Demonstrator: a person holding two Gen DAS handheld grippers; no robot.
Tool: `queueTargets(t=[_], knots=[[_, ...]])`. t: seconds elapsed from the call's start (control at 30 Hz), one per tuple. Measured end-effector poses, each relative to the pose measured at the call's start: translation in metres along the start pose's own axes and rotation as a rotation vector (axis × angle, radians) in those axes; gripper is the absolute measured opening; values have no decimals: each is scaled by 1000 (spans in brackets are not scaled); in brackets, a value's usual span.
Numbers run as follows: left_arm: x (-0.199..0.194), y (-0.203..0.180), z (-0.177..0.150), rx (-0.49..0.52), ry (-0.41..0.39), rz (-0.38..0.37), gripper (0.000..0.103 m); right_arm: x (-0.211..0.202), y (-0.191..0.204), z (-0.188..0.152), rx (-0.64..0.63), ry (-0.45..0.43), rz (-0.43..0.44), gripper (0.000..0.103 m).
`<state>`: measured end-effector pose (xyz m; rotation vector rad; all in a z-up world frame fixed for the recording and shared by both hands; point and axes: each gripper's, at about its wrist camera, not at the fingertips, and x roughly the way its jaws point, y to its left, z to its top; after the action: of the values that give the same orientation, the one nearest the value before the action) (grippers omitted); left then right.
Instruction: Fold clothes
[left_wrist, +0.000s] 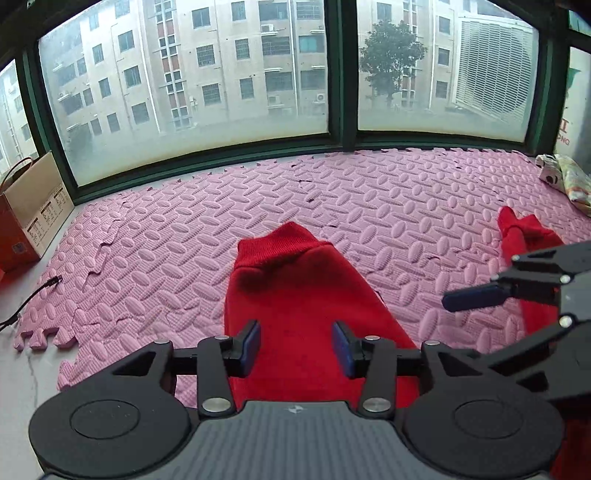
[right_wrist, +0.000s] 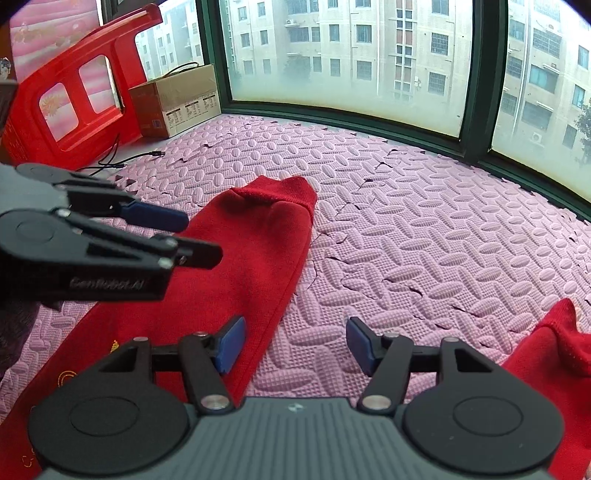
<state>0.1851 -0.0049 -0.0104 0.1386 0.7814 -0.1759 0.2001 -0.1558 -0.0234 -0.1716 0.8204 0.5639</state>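
1. A red knitted garment (left_wrist: 295, 291) lies spread on a pink foam puzzle mat with a raised oval pattern (left_wrist: 369, 206); one sleeve with a ribbed cuff stretches away toward the green-framed window (left_wrist: 340, 74).
2. The garment's second sleeve (left_wrist: 524, 236) lies well apart to the right on the same mat, its cuff also turned toward the window.
3. The left hand-held gripper (left_wrist: 295, 343) hangs over the near sleeve with its blue pads parted — released, the red cloth showing between the pads but not pinched by them.
4. In the right wrist view the left hand-held gripper comes in from the left edge, its fingers standing apart above the sleeve (right_wrist: 258, 236).
5. The right hand-held gripper (right_wrist: 295, 345) is released too; its left blue pad (right_wrist: 231, 345) sits over the sleeve's right edge and its right pad over bare mat — nothing is clasped between them.
6. Gold embroidery shows on the red cloth at the lower left of the right wrist view.
7. At the mat's far left stands a brown cardboard box with printed labels (right_wrist: 177, 99); beside it lies a black cable (right_wrist: 122, 158), and a red plastic stool (right_wrist: 74, 85) lies tipped on its side.
8. A bundle of patterned light fabric (left_wrist: 565, 177) rests on the mat's far right corner.
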Motion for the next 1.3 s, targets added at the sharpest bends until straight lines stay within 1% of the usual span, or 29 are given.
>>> queueTargets(t=[0.1,0.17,0.23,0.33,0.4,0.47,0.57,0.6,0.67,0.7,0.73,0.8,0.87,0.97,1.07,1.2,1.3], knots=[[-18,-7,-22,16,19,2,46,-8,6,-4,-19,0,-1,62],[-27,-11,-35,30,18,21,46,-12,10,-7,-36,2,4,62],[-31,-14,-49,57,34,48,46,-14,16,-12,-61,10,-1,62],[-39,-16,-62,122,9,105,48,-15,22,-18,-95,24,-20,63],[-44,-11,-65,122,13,119,48,-19,23,-21,-107,24,-52,66],[-47,-5,-68,106,22,128,48,-24,23,-22,-106,20,-67,66],[-51,4,-71,85,28,139,48,-34,30,-22,-104,-10,-63,66],[-52,4,-71,78,30,141,48,-36,33,-23,-106,-13,-46,66],[-57,3,-70,65,26,145,48,-38,41,-26,-128,1,-24,66],[-60,2,-68,59,22,146,47,-37,45,-29,-147,12,-23,66],[-64,0,-67,53,17,144,46,-36,48,-32,-171,21,-44,66],[-72,-4,-65,42,3,107,47,-38,51,-37,-197,25,-75,66],[-79,-11,-66,41,1,76,48,-44,53,-39,-181,18,-63,66],[-80,-21,-72,64,16,59,48,-53,60,-43,-182,10,-44,66],[-75,-25,-84,98,52,94,48,-51,72,-52,-209,34,-34,66],[-80,-16,-95,92,64,123,48,-59,87,-60,-247,15,-26,66],[-85,-9,-99,87,72,134,49,-63,90,-63,-230,11,-15,66]])
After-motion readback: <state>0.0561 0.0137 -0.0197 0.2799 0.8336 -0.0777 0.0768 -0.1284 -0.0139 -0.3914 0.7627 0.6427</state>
